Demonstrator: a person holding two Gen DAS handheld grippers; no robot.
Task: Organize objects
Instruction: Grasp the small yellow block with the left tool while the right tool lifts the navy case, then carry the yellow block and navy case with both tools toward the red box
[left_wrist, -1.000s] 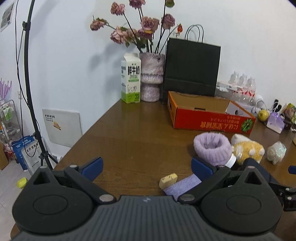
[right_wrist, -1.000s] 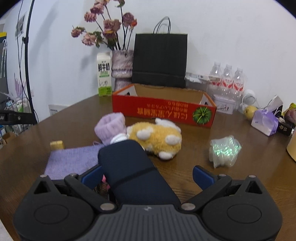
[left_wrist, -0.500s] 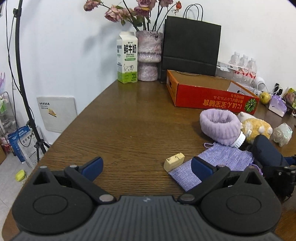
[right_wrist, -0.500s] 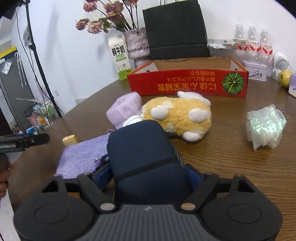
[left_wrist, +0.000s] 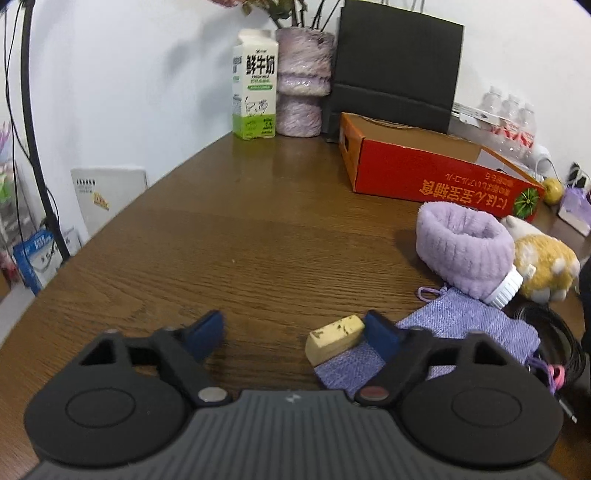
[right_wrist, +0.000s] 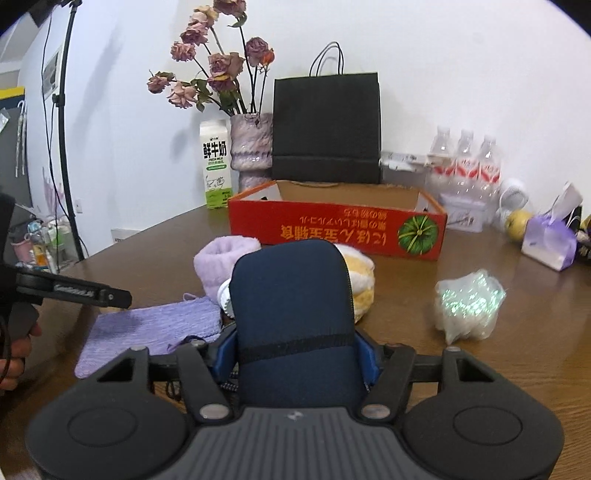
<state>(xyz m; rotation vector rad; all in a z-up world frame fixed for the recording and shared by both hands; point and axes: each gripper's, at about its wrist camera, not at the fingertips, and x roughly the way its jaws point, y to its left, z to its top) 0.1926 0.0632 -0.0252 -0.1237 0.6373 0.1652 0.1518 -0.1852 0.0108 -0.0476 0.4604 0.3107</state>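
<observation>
A small yellow block (left_wrist: 334, 338) lies on the brown table (left_wrist: 258, 229), on the corner of a purple cloth pouch (left_wrist: 472, 328). My left gripper (left_wrist: 295, 332) is low over the table with its jaws closing. The block sits between them, next to the right finger (left_wrist: 380, 332) and well apart from the left one. My right gripper (right_wrist: 295, 354) is closing, and both pads press the sides of a dark blue case (right_wrist: 291, 306) that stands up between them. A red cardboard box (right_wrist: 336, 232) stands open behind it.
A lilac fluffy band (left_wrist: 461, 247), a yellow plush toy (left_wrist: 543, 266) and a shiny plastic bag (right_wrist: 465, 302) lie in front of the box. A milk carton (left_wrist: 255, 85), vase (left_wrist: 299, 81), black paper bag (right_wrist: 327, 129) and water bottles (right_wrist: 465, 158) line the wall. A black cable (left_wrist: 554, 332) lies right of the pouch.
My left gripper came down and forward to the yellow block, and its jaws narrowed. My right gripper's jaws closed in from wide open onto the dark blue case.
</observation>
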